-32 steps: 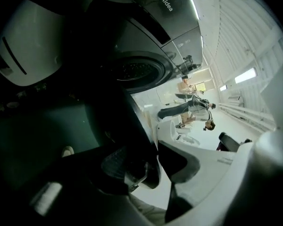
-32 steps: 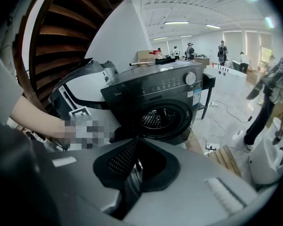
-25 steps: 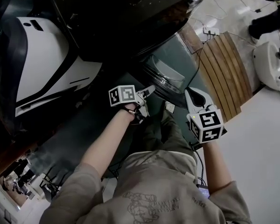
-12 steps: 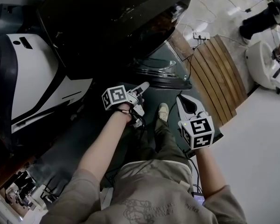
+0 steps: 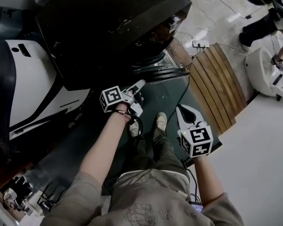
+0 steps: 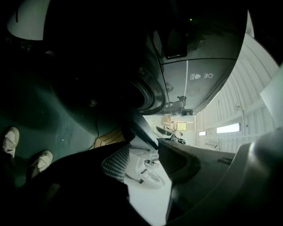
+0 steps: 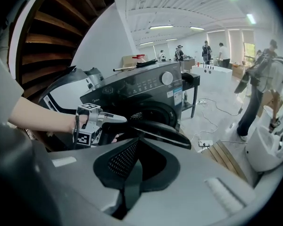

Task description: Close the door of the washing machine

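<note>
**Item 1. Dark front-loading washing machine** [image 5: 113,27]. It stands ahead of you on the dark green floor [image 5: 172,95], with a slatted wooden platform [image 5: 217,76] to its right.

**Item 2. Round dark door with glass centre** [image 5: 161,71]. It is open and stands out from the machine's front, so it is not latched. The task is judged not yet done.

**Item 3. Left tool** [image 5: 138,85]. The jaws are apart and grip nothing. You hold it up at the door's outer rim; contact cannot be told. The placement reads as set to push the door shut, not to clamp it.

**Item 4. Right tool** [image 5: 181,110]. The jaws are together with nothing between them. You hold it low and back, apart from the door, and it is judged idle and out of the door's swing.

**Item 5. Drum opening** [image 7: 140,113]. The right gripper view shows a perforated wall behind the door. The inside is too dark to tell what it holds.

**Item 6. Light shoe** [image 5: 161,120]. It is on the floor, below and near the door.
</note>
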`<state>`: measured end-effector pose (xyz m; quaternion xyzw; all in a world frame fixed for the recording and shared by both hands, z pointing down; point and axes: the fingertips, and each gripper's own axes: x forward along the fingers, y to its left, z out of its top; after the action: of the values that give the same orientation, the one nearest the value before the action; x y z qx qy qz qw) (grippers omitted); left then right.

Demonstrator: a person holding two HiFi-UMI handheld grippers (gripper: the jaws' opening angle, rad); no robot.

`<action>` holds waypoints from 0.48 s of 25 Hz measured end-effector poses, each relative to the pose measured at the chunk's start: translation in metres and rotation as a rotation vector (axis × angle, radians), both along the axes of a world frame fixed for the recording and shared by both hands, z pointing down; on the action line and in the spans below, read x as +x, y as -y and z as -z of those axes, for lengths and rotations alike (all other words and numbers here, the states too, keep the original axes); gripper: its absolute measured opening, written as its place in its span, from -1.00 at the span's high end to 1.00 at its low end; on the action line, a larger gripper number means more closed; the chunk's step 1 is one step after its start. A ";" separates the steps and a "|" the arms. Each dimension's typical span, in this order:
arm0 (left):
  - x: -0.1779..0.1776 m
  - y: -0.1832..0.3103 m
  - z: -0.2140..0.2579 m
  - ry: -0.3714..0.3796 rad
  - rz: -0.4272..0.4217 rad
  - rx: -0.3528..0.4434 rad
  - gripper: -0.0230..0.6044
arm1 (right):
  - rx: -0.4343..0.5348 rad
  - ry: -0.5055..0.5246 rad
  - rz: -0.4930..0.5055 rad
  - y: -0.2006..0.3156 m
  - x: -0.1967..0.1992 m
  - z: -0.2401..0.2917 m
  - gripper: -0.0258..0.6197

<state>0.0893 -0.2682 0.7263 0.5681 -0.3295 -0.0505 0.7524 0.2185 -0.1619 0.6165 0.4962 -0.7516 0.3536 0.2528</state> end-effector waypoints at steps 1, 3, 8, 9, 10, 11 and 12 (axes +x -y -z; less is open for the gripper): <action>0.000 0.005 0.000 -0.005 0.017 0.001 0.30 | -0.002 -0.001 0.000 0.000 0.001 -0.001 0.83; 0.000 0.014 0.000 -0.017 0.052 0.004 0.30 | -0.005 -0.007 0.006 0.000 0.003 -0.003 0.83; -0.004 0.038 0.002 -0.029 0.128 0.033 0.30 | -0.006 -0.009 0.015 0.000 0.005 -0.003 0.83; -0.005 0.043 0.002 -0.026 0.138 0.046 0.30 | -0.008 -0.010 0.015 0.000 0.006 -0.004 0.83; -0.006 0.048 0.002 -0.023 0.146 0.059 0.31 | -0.009 -0.011 0.014 0.000 0.007 -0.005 0.83; -0.007 0.054 0.002 -0.022 0.155 0.072 0.31 | -0.010 -0.013 0.012 0.000 0.008 -0.005 0.83; -0.008 0.060 0.003 -0.022 0.166 0.084 0.32 | -0.010 -0.014 0.010 0.000 0.009 -0.006 0.83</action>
<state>0.0813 -0.3282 0.7236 0.5694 -0.3645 -0.1327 0.7248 0.2277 -0.1623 0.6224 0.4935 -0.7506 0.3525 0.2621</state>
